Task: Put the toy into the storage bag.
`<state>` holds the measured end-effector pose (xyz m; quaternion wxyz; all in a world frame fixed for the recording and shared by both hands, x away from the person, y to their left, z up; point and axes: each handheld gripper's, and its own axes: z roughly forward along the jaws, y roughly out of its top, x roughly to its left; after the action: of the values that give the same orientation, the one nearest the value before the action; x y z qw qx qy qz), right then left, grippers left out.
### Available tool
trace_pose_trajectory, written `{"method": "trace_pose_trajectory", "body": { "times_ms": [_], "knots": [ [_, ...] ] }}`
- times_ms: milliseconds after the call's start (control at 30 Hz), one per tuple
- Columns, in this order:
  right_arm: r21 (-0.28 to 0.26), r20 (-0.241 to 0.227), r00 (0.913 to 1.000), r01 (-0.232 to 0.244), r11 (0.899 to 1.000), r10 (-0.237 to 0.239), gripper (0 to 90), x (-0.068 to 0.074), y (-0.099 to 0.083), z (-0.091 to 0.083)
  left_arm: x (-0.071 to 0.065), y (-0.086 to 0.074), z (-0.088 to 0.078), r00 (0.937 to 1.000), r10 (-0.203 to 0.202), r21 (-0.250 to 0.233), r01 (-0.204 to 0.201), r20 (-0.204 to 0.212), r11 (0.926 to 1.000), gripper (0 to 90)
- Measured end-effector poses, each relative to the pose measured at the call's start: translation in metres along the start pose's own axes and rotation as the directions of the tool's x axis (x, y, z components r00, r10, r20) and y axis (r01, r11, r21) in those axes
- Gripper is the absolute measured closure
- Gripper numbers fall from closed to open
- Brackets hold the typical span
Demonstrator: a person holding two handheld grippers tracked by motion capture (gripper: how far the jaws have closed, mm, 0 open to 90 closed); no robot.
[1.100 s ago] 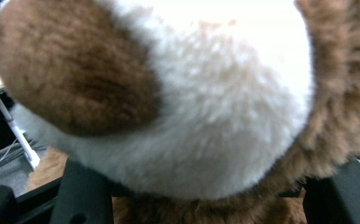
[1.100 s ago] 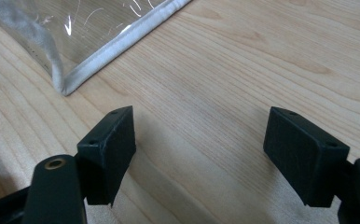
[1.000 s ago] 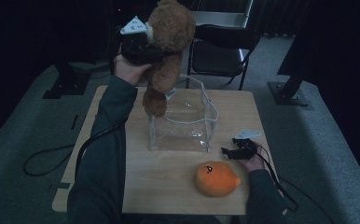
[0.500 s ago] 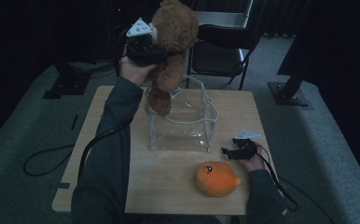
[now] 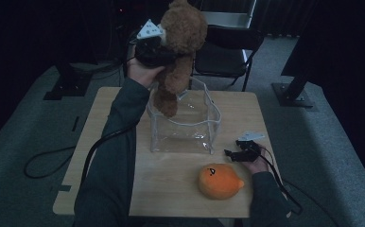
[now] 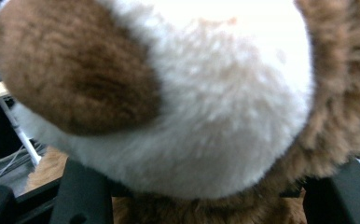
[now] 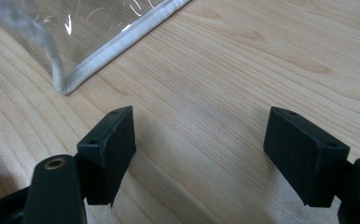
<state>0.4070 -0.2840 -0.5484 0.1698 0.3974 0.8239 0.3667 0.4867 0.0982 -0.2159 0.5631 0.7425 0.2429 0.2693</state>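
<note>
Dark room w/ grey carpet, a black chair (image 5: 228, 45) behind the wooden table (image 5: 247, 109). Landmark = clear bag (image 5: 185, 120), open-topped, standing mid-table.

What's changed: vs a second back, the teddy bear (image 5: 178, 52) sits a bit further over the bag's open mouth, shifted slightly toward the bag's right side; small move only. Its lower foot now hangs at the bag's near-left rim, seemingly just dipping inside, though whether it touches the plastic I can't tell. Rest of the bear is above the bag.

Left gripper (image 5: 154, 49) is clamped on the bear up high, above the bag's back-left corner; left gripper view has white and brown fur (image 6: 178, 107) squeezed btwn the two black jaws, so grip looks firm, no slack.

Right gripper (image 5: 239, 153) lies on the table just right of the bag's near-right corner, jaws apart w/ nothing btwn them, bare wood below; bag's white seam (image 7: 122, 39) is just ahead. No change there. Orange plush (image 5: 220, 181) sits in front of the bag, nearer the person, untouched.

Meaning, IMO: bear is being lined up for the drop-in, not yet in. Next = lower it straight down; soft bag walls could fold if the foot snags the rim
</note>
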Motion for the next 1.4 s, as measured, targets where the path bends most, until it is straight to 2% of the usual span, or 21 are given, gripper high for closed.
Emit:
{"method": "trace_pose_trajectory", "body": {
  "times_ms": [267,500,1067,1400],
  "knots": [
    [0.001,0.000,1.0000,0.000,1.000,0.000,24.1,0.000,0.000,0.000,-0.005,-0.004,0.009,0.9999,0.012,0.005,-0.012,0.008,0.9999,40.2],
    [0.000,0.000,1.0000,0.000,1.000,0.000,24.1,0.000,0.000,0.000,-0.009,-0.008,0.018,0.9998,0.000,0.007,0.000,0.020,1.0000,40.2],
    [0.000,0.000,1.0000,0.001,1.000,-0.001,24.1,0.000,0.000,0.000,-0.015,-0.017,0.035,0.9964,-0.009,0.014,0.008,0.084,0.9999,40.1],
    [0.000,0.000,1.0000,0.002,1.000,-0.002,24.1,0.000,0.000,0.000,-0.020,-0.018,0.041,0.9904,-0.023,0.010,0.022,0.137,0.9997,40.0]
  ]
}}
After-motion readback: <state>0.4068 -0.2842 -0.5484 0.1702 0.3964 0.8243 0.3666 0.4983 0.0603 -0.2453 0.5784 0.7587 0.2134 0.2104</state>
